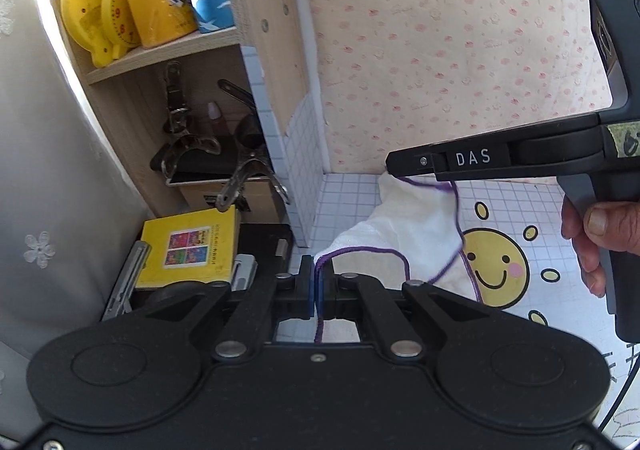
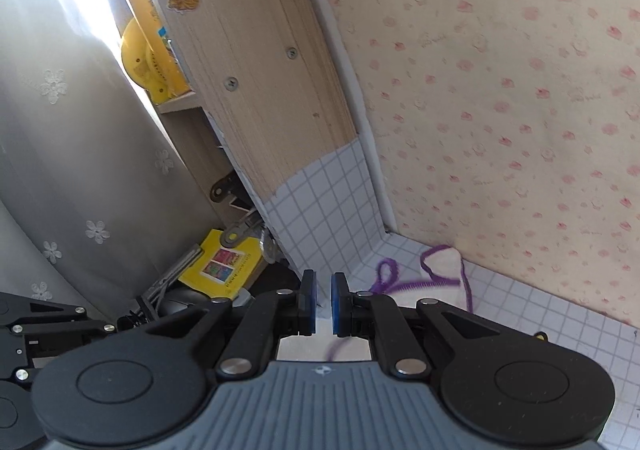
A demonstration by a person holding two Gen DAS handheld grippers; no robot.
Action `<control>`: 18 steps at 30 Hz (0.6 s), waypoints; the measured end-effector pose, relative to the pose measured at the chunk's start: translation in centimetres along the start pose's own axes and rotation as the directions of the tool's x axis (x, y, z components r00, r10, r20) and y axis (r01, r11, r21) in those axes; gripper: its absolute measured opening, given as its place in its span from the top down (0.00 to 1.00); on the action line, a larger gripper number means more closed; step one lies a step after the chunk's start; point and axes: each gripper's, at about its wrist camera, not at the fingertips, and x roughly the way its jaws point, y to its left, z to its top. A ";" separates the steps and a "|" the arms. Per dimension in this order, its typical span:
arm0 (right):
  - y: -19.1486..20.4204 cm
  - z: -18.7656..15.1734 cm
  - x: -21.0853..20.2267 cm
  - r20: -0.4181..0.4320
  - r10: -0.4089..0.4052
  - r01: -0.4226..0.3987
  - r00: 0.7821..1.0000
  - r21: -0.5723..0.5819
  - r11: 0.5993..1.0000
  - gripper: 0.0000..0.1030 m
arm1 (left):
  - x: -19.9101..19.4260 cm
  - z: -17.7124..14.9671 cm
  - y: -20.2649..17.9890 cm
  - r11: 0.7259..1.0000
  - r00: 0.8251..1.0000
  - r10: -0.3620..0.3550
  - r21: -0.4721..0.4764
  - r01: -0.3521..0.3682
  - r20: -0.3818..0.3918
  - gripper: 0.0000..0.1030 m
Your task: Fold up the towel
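Left wrist view: left gripper [image 1: 319, 286] is pinched on the purple-edged hem of the white towel [image 1: 404, 226], which sags over the tiled table [image 1: 348, 190] near the shelf [image 1: 276, 62]. Right gripper [image 1: 394, 166], held in a hand [image 1: 600, 234], reaches the towel's far corner beyond the smiley print [image 1: 496, 266]. Right wrist view: right gripper [image 2: 323, 304] pads sit slightly apart, nothing visible between them, towel [image 2: 444, 270] just past the tips.

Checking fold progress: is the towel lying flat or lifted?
Lifted and bunched, not folded flat. The left gripper pinches the towel's purple edge, and it drapes up off the table.
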 end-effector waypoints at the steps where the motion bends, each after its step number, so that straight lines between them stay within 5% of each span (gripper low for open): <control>1: 0.9 0.5 0.1 0.006 0.006 -0.006 1.000 -0.007 1.000 0.93 | -0.4 0.2 0.4 1.000 1.000 0.009 -0.003 -0.009 0.006 0.98; 9: 2.6 2.2 0.0 0.032 0.040 -0.038 0.999 -0.046 0.998 0.93 | -2.3 1.7 0.7 0.998 0.998 0.054 0.029 -0.055 0.042 0.98; 11: 2.1 1.4 0.0 0.016 0.033 -0.032 0.999 -0.039 0.999 0.84 | -2.3 1.7 0.2 0.998 0.998 0.051 0.037 -0.052 0.042 0.98; 13: 2.3 0.6 0.2 0.004 0.036 -0.036 0.999 -0.040 0.999 0.50 | -2.2 1.7 -0.4 0.997 0.998 0.049 0.050 -0.051 0.040 0.97; 18: 2.7 -1.1 0.8 -0.025 0.044 -0.045 0.999 -0.044 0.998 0.42 | -2.1 1.6 -1.7 0.997 0.999 0.042 0.070 -0.043 0.029 0.97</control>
